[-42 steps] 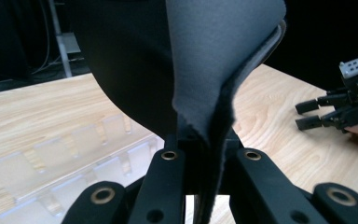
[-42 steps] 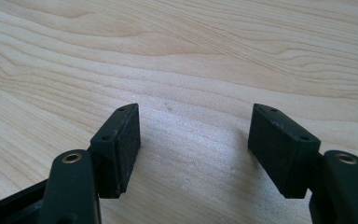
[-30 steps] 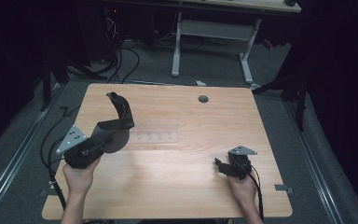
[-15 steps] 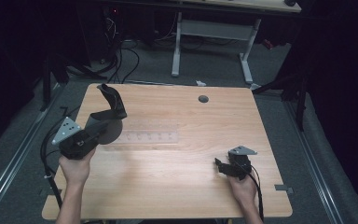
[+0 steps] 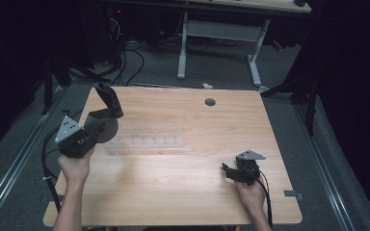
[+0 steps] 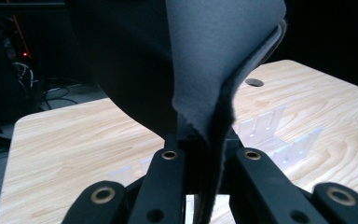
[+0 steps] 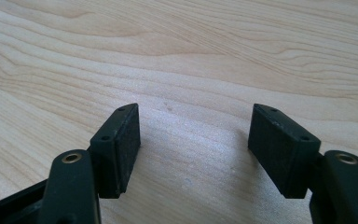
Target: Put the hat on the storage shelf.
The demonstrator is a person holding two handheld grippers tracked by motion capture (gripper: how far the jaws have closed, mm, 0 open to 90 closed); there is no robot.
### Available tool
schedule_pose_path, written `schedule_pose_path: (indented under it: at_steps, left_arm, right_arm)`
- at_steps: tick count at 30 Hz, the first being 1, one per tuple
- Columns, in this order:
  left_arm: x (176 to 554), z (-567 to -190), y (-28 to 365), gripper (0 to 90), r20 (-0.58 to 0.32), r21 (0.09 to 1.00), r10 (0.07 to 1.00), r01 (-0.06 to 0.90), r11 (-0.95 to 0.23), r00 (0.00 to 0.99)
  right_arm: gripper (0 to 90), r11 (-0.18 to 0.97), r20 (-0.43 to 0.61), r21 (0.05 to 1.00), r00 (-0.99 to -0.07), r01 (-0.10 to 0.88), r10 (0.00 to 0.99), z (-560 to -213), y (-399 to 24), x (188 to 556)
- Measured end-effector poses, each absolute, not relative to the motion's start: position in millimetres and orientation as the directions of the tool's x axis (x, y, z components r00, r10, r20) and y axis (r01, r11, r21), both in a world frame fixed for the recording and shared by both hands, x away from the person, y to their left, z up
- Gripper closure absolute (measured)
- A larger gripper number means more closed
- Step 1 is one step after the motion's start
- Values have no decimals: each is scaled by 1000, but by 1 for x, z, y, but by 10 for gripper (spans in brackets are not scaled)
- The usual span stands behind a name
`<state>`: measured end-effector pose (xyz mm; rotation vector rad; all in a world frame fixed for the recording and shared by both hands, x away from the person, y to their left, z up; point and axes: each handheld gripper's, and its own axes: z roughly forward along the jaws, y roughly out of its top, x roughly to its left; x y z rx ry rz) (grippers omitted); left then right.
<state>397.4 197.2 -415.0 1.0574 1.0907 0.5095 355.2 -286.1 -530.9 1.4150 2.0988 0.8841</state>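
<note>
My left gripper (image 5: 98, 128) is shut on a dark grey cloth (image 5: 107, 103) that stands up and curls over above the jaws, near the table's left edge. In the left gripper view the folded cloth (image 6: 205, 60) is pinched between the two jaws at the left gripper (image 6: 204, 156) and hides most of what lies ahead. A clear plastic rack (image 5: 147, 140) lies flat on the table just right of that gripper; it appears as the rack (image 6: 279, 135) beyond the jaws. My right gripper (image 5: 228, 172) rests low at the front right, open, with bare wood between the pads of the right gripper (image 7: 196, 128).
The wooden table (image 5: 183, 192) has a round cable hole (image 5: 210, 102) near its far edge. Beyond the table stand a white desk frame (image 5: 219, 33) and loose cables (image 5: 125, 53) on a dark floor. A cable trails from each gripper off the front edge.
My left gripper has carried the cloth leftward toward the table's left edge and off the clear rack. The right gripper has stayed where it was.
</note>
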Motion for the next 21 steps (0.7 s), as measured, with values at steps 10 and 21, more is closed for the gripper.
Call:
schedule_pose_path:
  at_steps: [10,21]
  left_arm:
    - [412,-430,202,860,-441,896,817,137,422,372]
    - [419,-442,199,860,-417,909,843,132,396,340]
  right_arm:
    - [345,266,-18,724,-368,636,930,-531,-286,355]
    - [344,267,-19,724,-368,636,929,-531,-286,355]
